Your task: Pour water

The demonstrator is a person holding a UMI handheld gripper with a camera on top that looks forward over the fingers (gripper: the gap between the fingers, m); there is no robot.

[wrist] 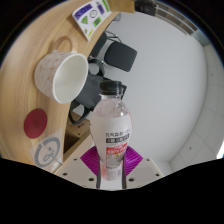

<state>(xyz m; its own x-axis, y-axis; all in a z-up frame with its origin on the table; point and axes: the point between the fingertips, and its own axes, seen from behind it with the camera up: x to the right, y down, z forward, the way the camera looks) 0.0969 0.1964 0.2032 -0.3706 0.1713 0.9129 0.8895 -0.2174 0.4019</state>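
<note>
Your claw (112,172) grips the bottle (112,132); a mug (62,75) lies at ten o'clock on the wooden table (40,45), white wall beyond.

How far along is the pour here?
Done: the claw is shut on the bottle, which looks lifted. In hand: the bottle is upright, carried toward the mug on the table. Left: tipping it; no water shows flowing. Whether the cap is off is unclear.

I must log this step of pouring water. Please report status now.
Gripper shut on water bottle, held upright, cap on. White cup beyond, on the wooden table, mouth facing the gripper. Nothing between bottle and cup.
</note>
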